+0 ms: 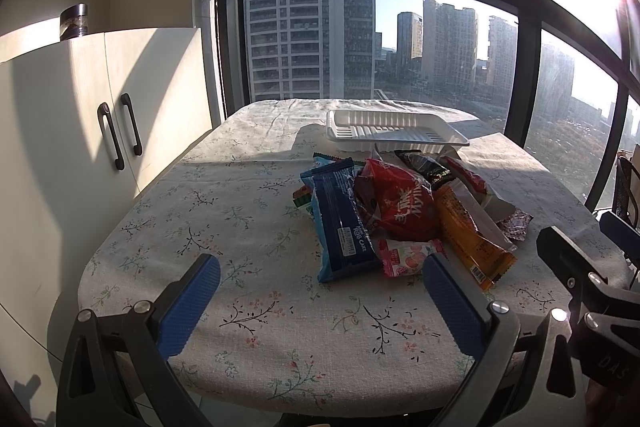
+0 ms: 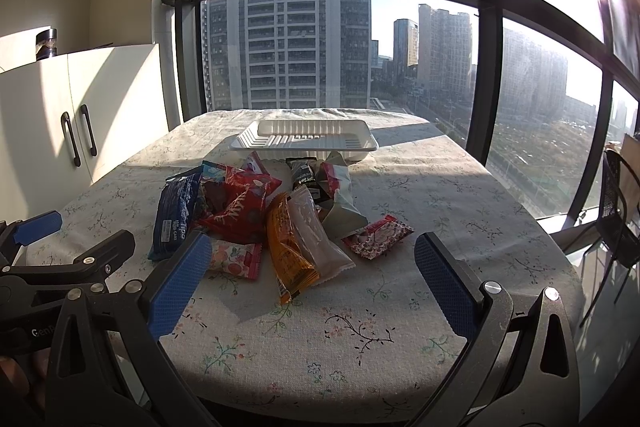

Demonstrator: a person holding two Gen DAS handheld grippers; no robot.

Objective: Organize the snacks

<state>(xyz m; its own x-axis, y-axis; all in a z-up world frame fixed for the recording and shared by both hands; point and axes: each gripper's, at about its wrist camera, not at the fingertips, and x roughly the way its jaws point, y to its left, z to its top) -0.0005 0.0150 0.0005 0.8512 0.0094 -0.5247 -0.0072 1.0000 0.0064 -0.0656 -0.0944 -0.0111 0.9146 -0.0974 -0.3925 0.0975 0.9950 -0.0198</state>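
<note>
Both grippers hung above the near edge of the table (image 1: 168, 211), side by side. The left gripper (image 1: 322, 301) had its blue-padded fingers wide apart, holding nothing; the right gripper (image 2: 312, 281) was spread just as wide and equally empty. Ahead of both lay the snack pile (image 2: 260, 219), a loose heap on the flowered cloth. Straight ahead of the left gripper, a blue roll-cake packet (image 1: 340, 223) lay lengthwise, with a red bag (image 1: 400, 207) and an orange packet (image 1: 472, 243) to its right. A small pink packet (image 2: 234, 259) lay just beyond the right gripper's left finger, and a red-patterned sachet (image 2: 378, 237) sat a little apart on the right. Beyond the heap stood a white plastic tray (image 2: 248, 141).
</note>
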